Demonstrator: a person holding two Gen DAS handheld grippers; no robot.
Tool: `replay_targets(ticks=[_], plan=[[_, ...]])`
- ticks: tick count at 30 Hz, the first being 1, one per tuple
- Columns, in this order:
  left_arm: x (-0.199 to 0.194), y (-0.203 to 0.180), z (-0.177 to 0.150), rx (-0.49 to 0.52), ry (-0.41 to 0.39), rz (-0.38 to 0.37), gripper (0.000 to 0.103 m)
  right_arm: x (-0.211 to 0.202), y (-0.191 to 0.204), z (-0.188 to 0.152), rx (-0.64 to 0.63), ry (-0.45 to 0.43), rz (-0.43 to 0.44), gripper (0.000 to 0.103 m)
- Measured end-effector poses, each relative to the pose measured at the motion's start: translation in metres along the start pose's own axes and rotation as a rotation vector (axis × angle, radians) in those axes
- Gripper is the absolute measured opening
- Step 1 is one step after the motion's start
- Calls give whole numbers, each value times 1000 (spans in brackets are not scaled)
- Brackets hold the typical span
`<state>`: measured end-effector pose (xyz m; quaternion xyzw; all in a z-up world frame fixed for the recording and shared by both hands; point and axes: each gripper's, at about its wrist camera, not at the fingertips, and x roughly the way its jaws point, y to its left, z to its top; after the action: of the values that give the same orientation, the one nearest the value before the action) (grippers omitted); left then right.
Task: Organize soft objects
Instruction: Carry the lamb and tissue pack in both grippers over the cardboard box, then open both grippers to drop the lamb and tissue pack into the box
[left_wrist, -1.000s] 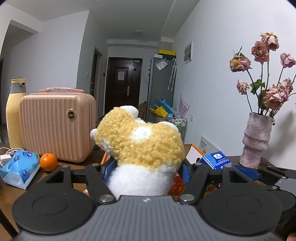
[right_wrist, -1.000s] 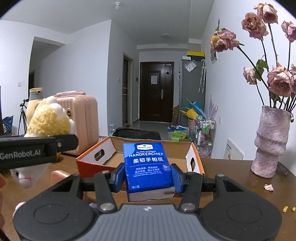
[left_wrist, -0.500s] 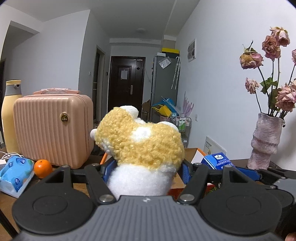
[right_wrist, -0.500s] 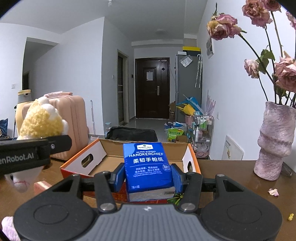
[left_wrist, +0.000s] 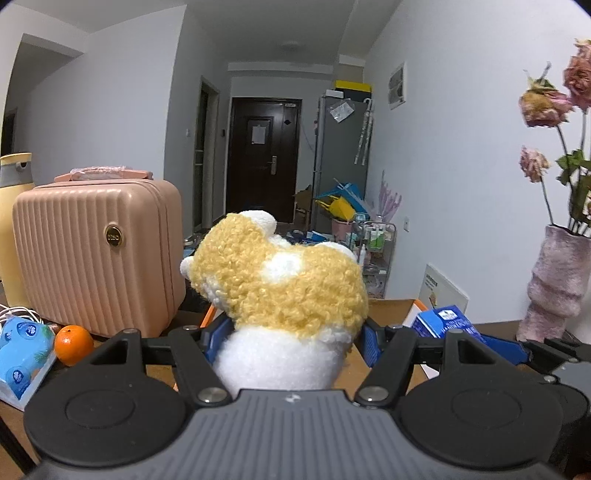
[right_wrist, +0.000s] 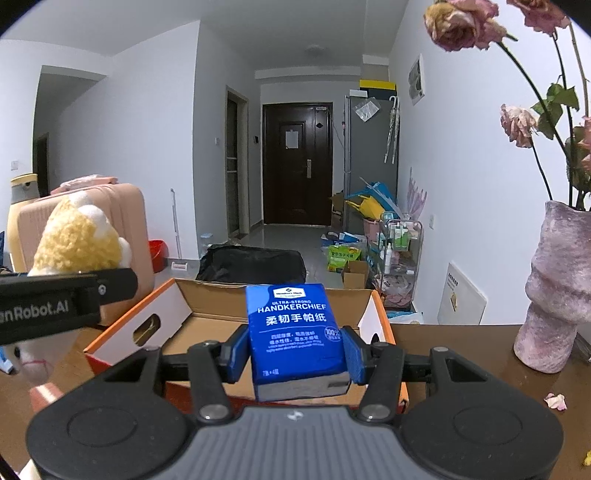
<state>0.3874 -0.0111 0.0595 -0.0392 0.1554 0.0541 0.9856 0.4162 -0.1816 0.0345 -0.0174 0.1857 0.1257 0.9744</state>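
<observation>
Over the near edge of the cardboard box (right_wrist: 192, 321) (open top ahead): right tongs (right_wrist: 295, 356) clamped on tissue pack (right_wrist: 295, 332), left tongs (left_wrist: 291, 338) on plush toy (left_wrist: 280, 295).

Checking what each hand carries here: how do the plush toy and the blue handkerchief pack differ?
The plush toy is fuzzy, rounded, yellow and white; the handkerchief pack is a smooth blue printed block. The toy bulges beyond the left gripper, while the pack fits squarely in the right gripper. Both are clamped and held off the table near the open cardboard box.

Both grippers w/ plush toy (left_wrist: 280, 295) & tissue pack (right_wrist: 295, 332) moved closer over cardboard box (right_wrist: 207, 317)
</observation>
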Motion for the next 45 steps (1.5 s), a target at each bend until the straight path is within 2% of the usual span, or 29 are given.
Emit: replay_targets(ticks=[10,19,25,28,30,32,34,36,38,45], plan=[[34,-10,6,5,14,26,68,32,2,8,-35,35,-13,51],[75,-11,2,4,109,56,67,63,5,8,-66,78,-29,51],[89,-7,-2,4,166,61,70,77,3,7,-57,112,-35,53],[91,-5,-3,-3,182,60,82,80,1,7,-46,131,-33,60],[90,-1,-2,-9,173,75,98,81,-3,8,-35,133,-32,82],[85,0,-2,-9,136,107,103,80,-5,8,-24,126,-40,88],[83,1,-2,-12,119,121,103,77,-8,7,-15,111,-42,89],[81,1,-4,-13,115,122,103,76,-9,7,-4,108,-43,98],[79,2,-6,-1,114,129,103,75,-10,5,3,104,-48,102],[66,15,-18,-36,69,137,103,61,-8,-6,4,70,-51,103]])
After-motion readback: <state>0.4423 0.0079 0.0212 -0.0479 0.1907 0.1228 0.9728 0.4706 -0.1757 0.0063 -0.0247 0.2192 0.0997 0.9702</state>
